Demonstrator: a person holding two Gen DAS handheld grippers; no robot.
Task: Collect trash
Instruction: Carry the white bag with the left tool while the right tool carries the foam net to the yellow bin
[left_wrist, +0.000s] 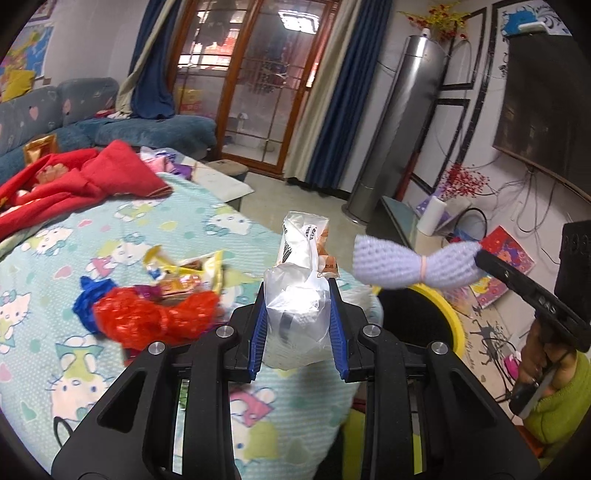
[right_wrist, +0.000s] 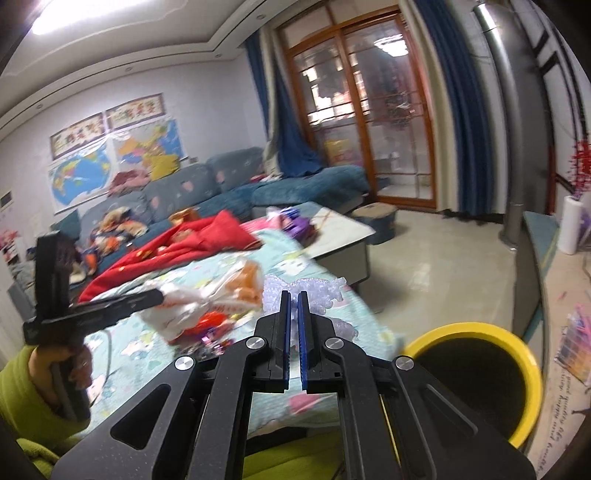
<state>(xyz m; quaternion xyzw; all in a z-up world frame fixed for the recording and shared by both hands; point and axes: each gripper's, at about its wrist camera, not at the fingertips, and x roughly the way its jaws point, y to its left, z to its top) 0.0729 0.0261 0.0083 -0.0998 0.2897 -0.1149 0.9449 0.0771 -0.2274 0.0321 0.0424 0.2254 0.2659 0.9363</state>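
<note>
A crumpled clear plastic bag (left_wrist: 297, 310) with printed wrappers inside is clamped between the blue pads of the left gripper (left_wrist: 298, 295), and it is held above the near edge of a blanket (left_wrist: 110, 236) patterned with cartoon cats. The right gripper (right_wrist: 292, 301) is clenched on a pale lilac foam net (left_wrist: 413, 266), which is pinched at its end and kept in the air beyond the blanket's right edge, above the yellow-rimmed bin (right_wrist: 476, 332) standing on the floor just beside that edge. In the right wrist view the net is seen as a whitish, bubbly tuft (right_wrist: 314, 291) bunched around the almost touching pads. More trash is left on the blanket, toward its near edge: a red mesh net (left_wrist: 155, 317), a blue scrap (left_wrist: 90, 295) touching it on its left side, and yellow and orange wrappers (left_wrist: 184, 273) just behind it. A red garment (left_wrist: 74, 181) is spread over the blanket's far left part. Each tool is gripped by a hand (right_wrist: 70, 362) in a lime-green sleeve (left_wrist: 561, 402).
</note>
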